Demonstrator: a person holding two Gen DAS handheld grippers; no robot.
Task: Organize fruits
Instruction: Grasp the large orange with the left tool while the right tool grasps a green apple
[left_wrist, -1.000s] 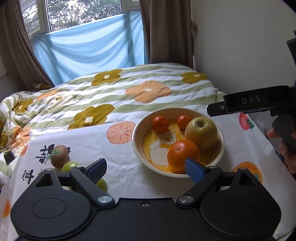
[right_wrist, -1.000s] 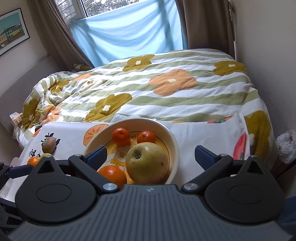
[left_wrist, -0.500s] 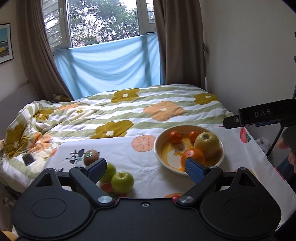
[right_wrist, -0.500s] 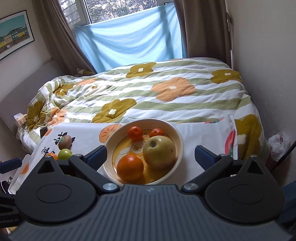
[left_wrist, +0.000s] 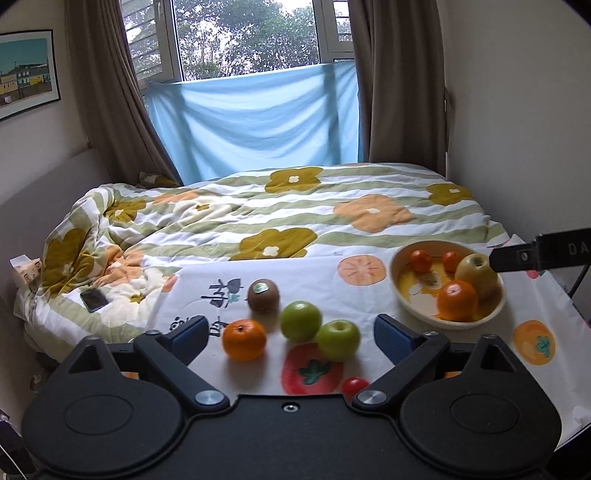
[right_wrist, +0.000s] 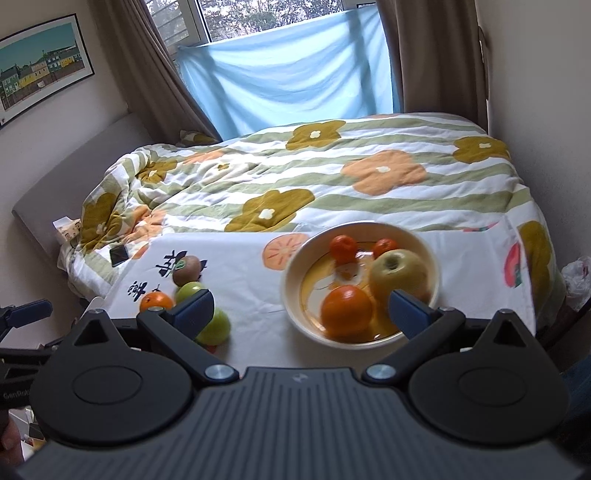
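A cream bowl (left_wrist: 406, 308) (right_wrist: 291, 295) on the white printed cloth holds a yellow-green apple (left_wrist: 476, 275) (right_wrist: 400, 275), a large orange (left_wrist: 457, 300) (right_wrist: 346, 308) and two small mandarins (left_wrist: 421, 260) (right_wrist: 343, 248). Left of it lie a kiwi (left_wrist: 263, 301) (right_wrist: 186, 270), an orange (left_wrist: 243, 339) (right_wrist: 156, 301) and two green apples (left_wrist: 300, 320) (left_wrist: 337, 339). My left gripper (left_wrist: 290, 334) is open and empty, held back above the loose fruit. My right gripper (right_wrist: 299, 308) is open and empty, in front of the bowl.
The cloth-covered table (left_wrist: 369, 273) stands against a bed with a flowered quilt (left_wrist: 295, 210). A phone (left_wrist: 94, 300) lies on the quilt at the left. A small red tomato (left_wrist: 354, 386) sits near the front edge. A wall is at the right.
Both grippers have pulled back and up from the bowl. The left view has swung left, so the loose fruit now lies between its fingers. Both stayed open.
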